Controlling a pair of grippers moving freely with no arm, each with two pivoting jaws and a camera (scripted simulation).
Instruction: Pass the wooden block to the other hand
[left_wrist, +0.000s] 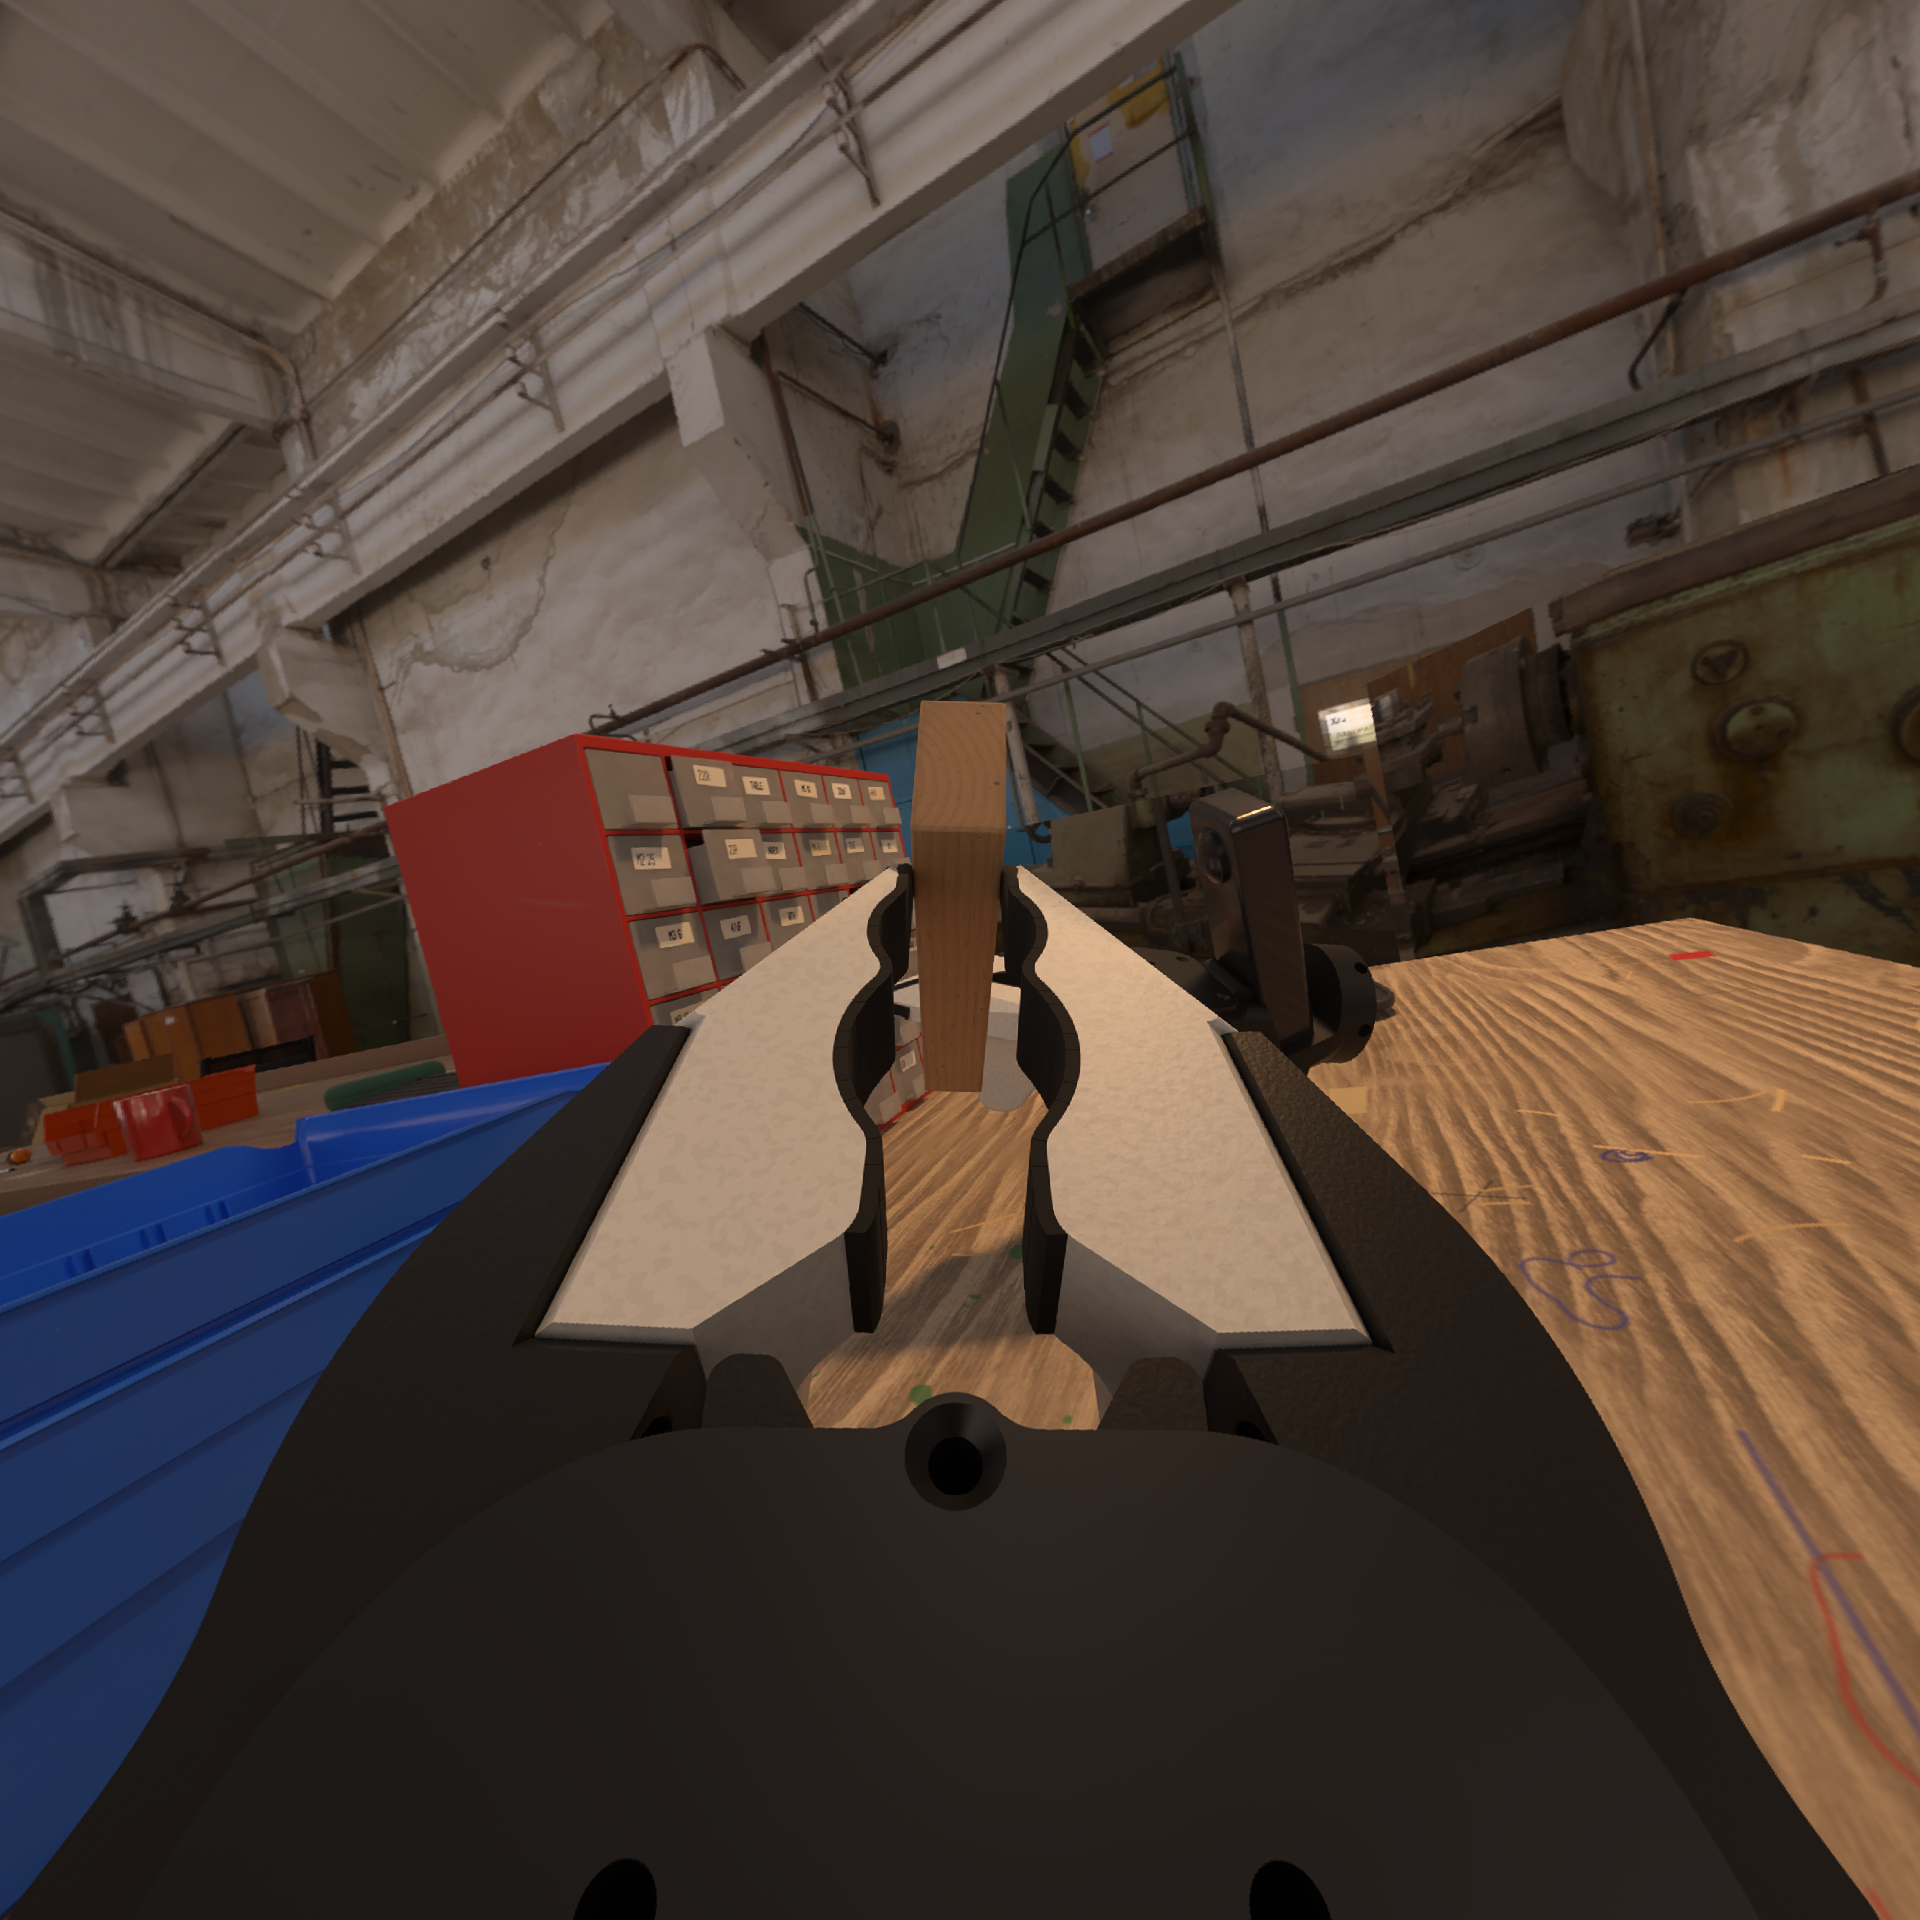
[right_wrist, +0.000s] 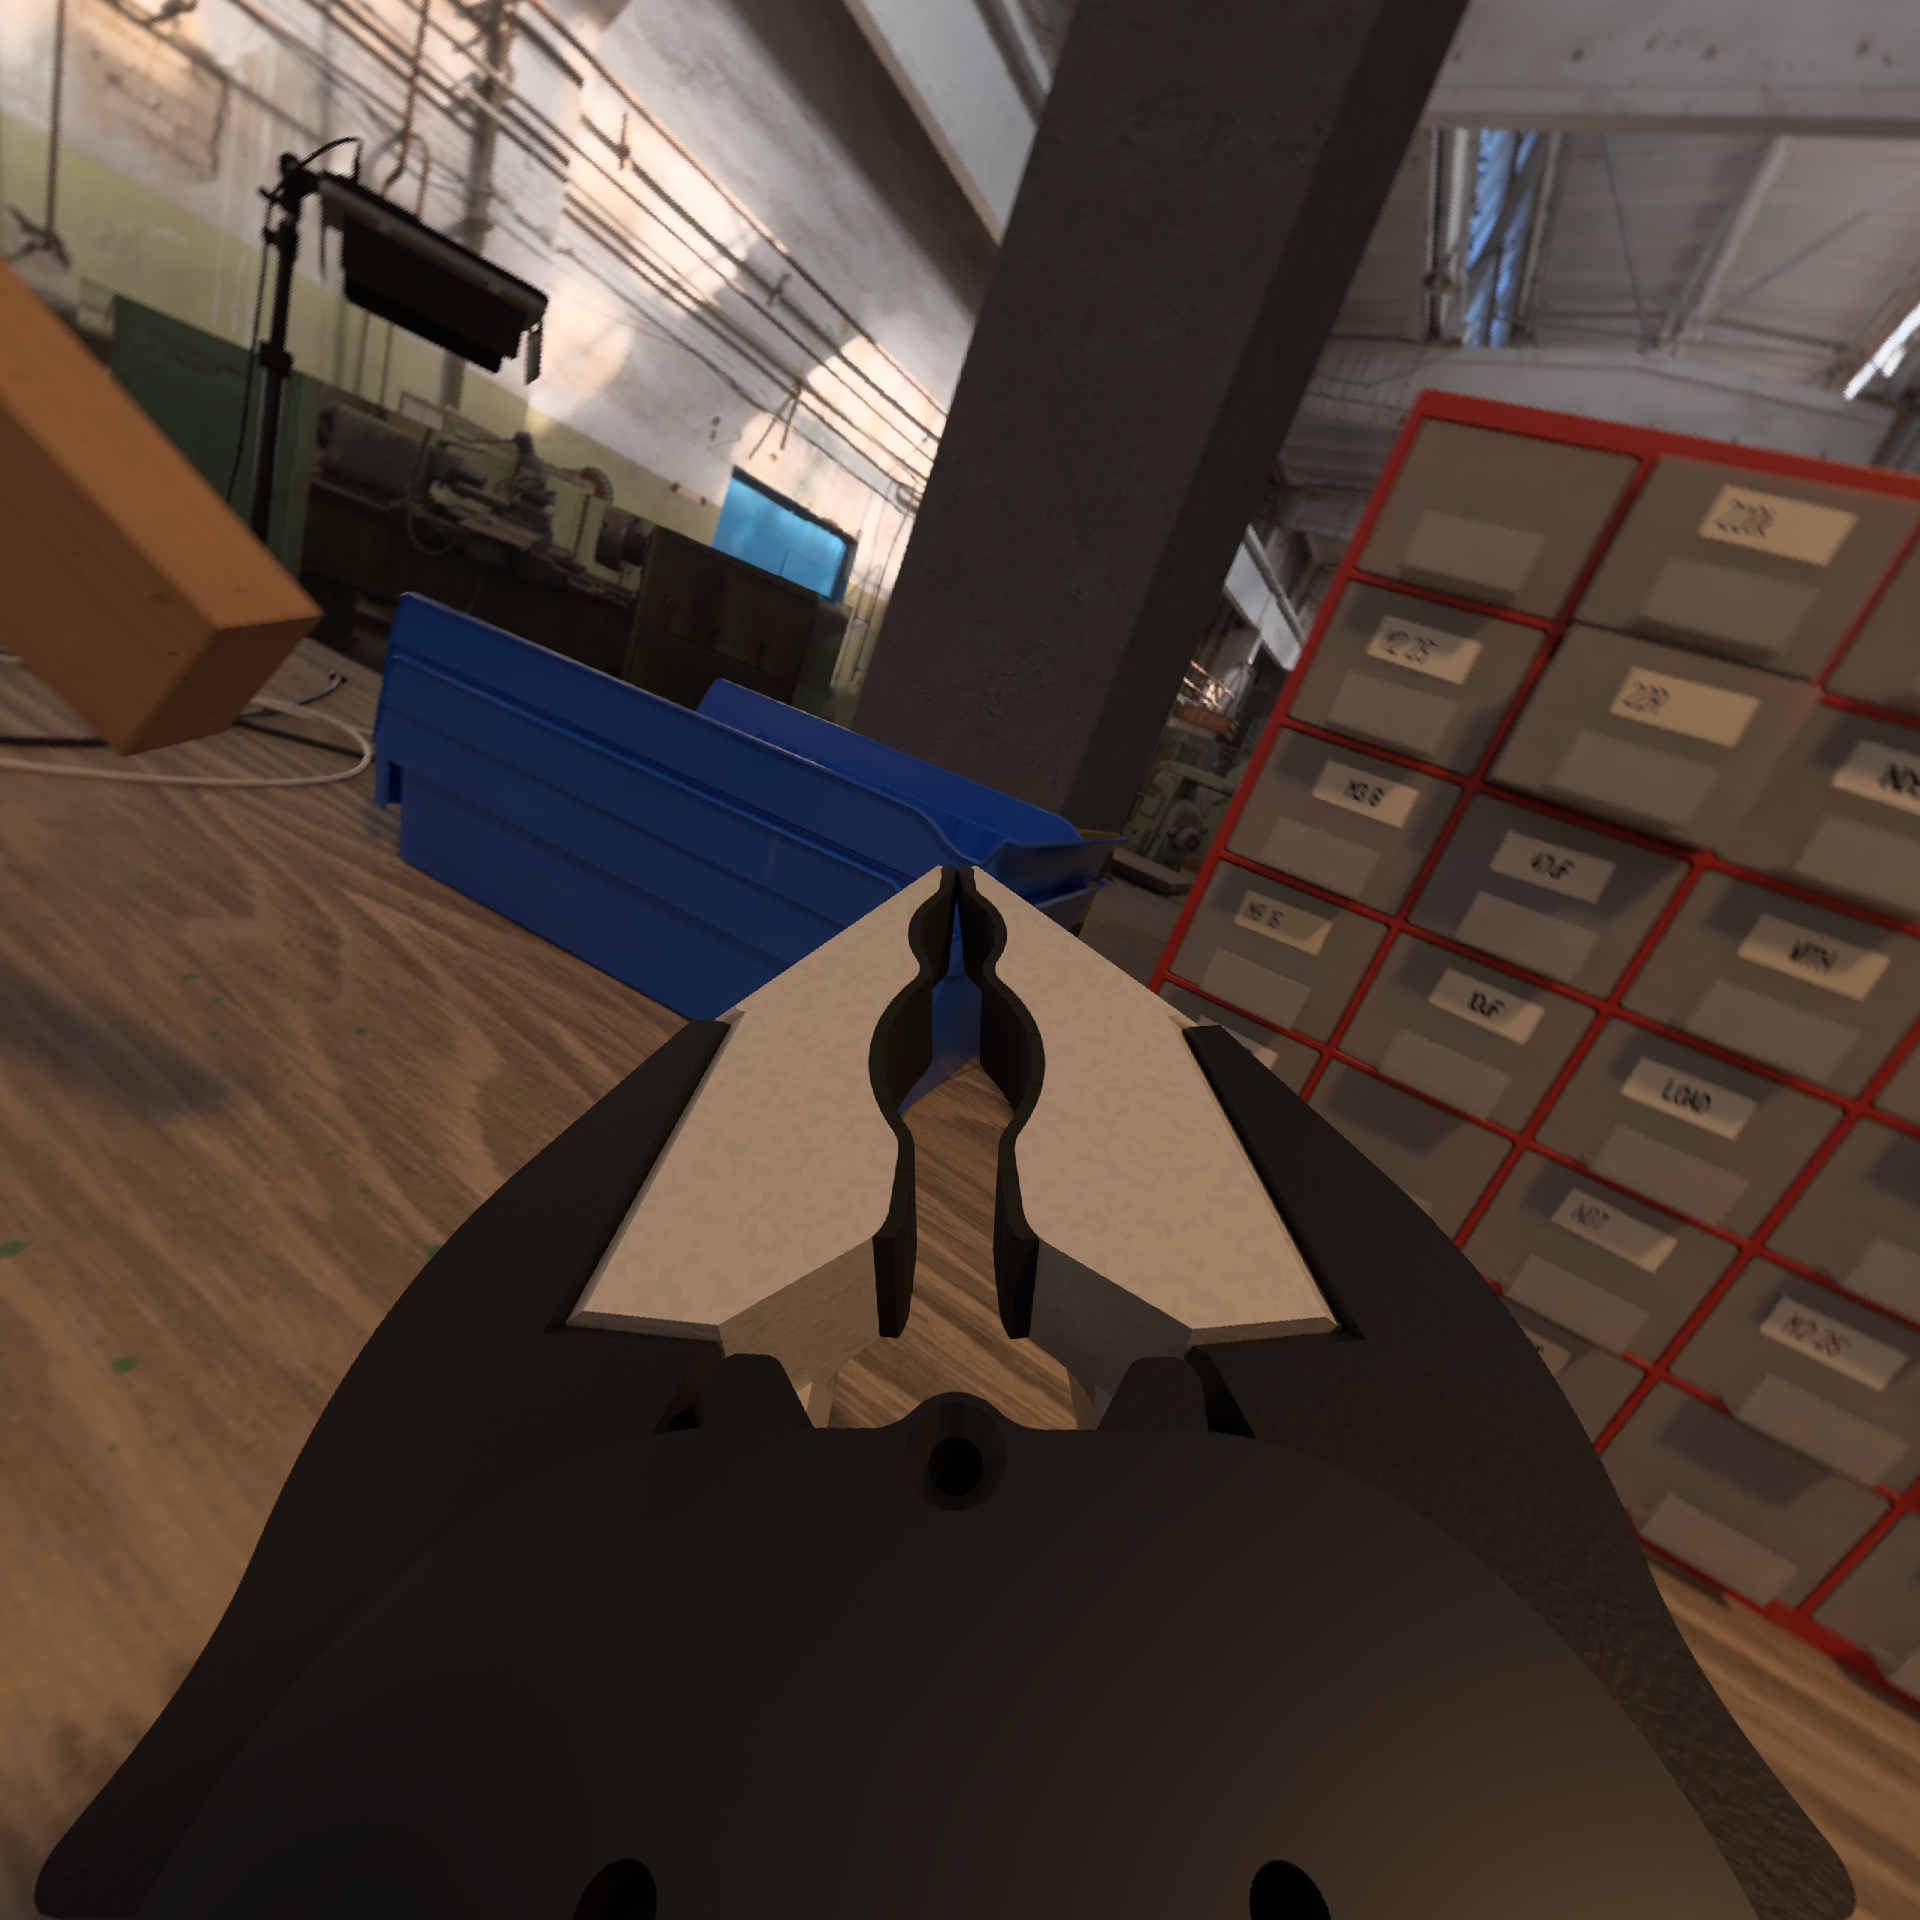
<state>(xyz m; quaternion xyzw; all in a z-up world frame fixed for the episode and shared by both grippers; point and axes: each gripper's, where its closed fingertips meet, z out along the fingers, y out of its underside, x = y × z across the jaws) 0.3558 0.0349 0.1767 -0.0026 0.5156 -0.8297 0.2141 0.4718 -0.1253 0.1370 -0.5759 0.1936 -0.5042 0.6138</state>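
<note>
My left gripper (left_wrist: 956, 883) is shut on the wooden block (left_wrist: 958, 894), a long pale plank held upright between the fingertips above the wooden table (left_wrist: 1610, 1195). The block sticks out above and below the tips. The other gripper (left_wrist: 1262, 935) shows as a black body beyond the block to the right, over the table. In the right wrist view my right gripper (right_wrist: 956, 883) is shut and empty, its tips touching. The wooden block (right_wrist: 125, 561) shows at the far left edge of that view, tilted and off the table, well apart from the right fingertips.
A blue bin (left_wrist: 208, 1299) lies left of the left gripper and ahead of the right one (right_wrist: 675, 800). A red drawer cabinet (left_wrist: 623, 883) stands at the back, close on the right gripper's right (right_wrist: 1610, 935). A dark pillar (right_wrist: 1122, 364) rises behind the bin.
</note>
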